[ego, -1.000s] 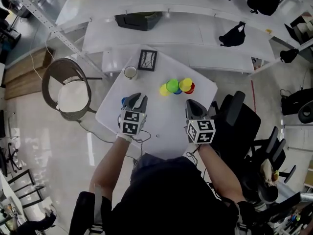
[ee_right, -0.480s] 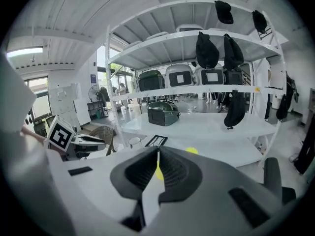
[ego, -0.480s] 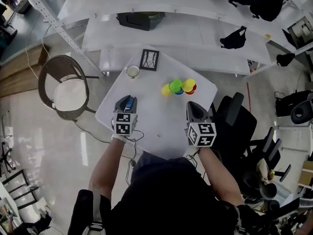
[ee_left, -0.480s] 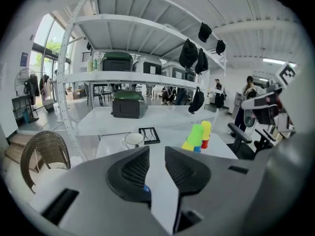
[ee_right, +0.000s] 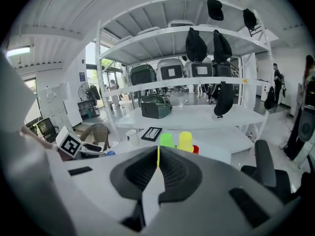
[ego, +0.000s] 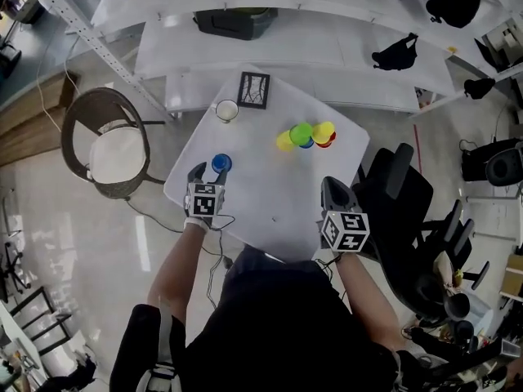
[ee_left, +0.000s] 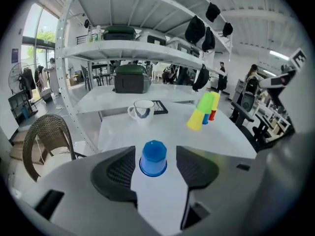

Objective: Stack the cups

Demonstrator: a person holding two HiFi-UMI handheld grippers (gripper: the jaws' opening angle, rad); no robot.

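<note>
Blue cup [ee_left: 153, 159] stands upside down on the desk [ego: 270, 194], close to its left edge, between the fingers [ee_left: 115, 173] of the left gripper [ego: 209, 173]. Those fingers have just been opening and now stand wide apart, with a gap on each side of the cup and neither pad touching it. The right gripper [ego: 335, 190] hangs over the near right edge of the desk, and its fingers [ee_right: 172, 171] are pressed together with nothing between them.

Bare desk top runs from the blue cup across the middle to the far right corner. A cluster of cups [ego: 304, 135] in yellow, green, blue and red stands there, packed close together and well apart from the blue cup. At the far left corner sits a white mug [ego: 226, 111], with a black frame [ego: 253, 90] just beside it on the far edge.

Off the left edge stands a wicker chair [ego: 106, 149]. Off the right edge, a black office chair [ego: 400, 194] sits close to the right gripper. White shelves [ego: 286, 47] run along beyond the far edge.
</note>
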